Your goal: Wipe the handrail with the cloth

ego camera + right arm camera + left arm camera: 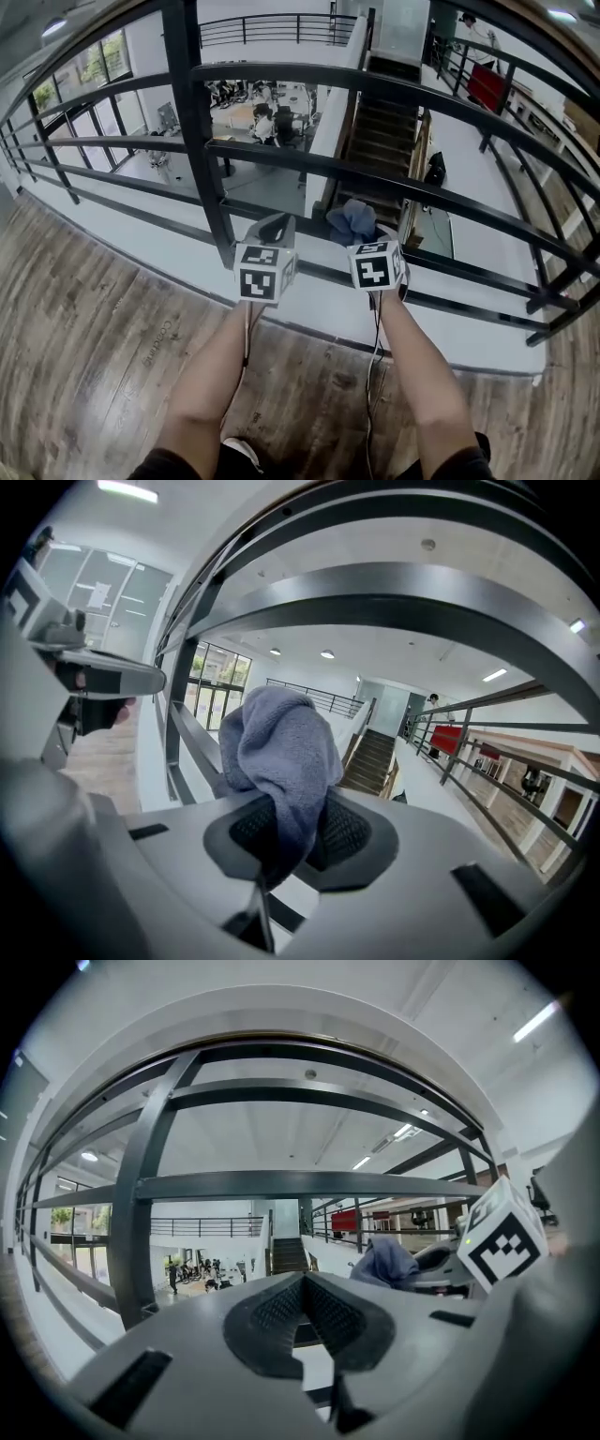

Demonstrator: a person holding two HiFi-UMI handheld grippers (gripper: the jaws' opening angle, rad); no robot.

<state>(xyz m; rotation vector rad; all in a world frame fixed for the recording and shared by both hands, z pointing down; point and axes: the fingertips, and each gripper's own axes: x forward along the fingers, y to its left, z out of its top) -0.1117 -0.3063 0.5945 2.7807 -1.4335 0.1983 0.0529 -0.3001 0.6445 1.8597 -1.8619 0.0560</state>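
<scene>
A black metal railing with several horizontal bars (pixel 375 89) runs across the head view, its thick post (pixel 192 122) left of centre. My right gripper (pixel 361 234) is shut on a blue-grey cloth (pixel 352 221), which bunches up above the jaws (pixel 281 752) just below a mid-height bar. My left gripper (pixel 274 228) sits beside it, right of the post, with its jaws closed on nothing (pixel 302 1312). From the left gripper view the cloth (pixel 386 1262) and the right gripper's marker cube (pixel 502 1234) show to the right.
The railing borders a wooden floor (pixel 84 347) over an open atrium. Below lie a staircase (pixel 380 141) and an office area with desks (pixel 258 108). A white ledge (pixel 309 314) runs under the lowest bar. The person's forearms and knees fill the lower head view.
</scene>
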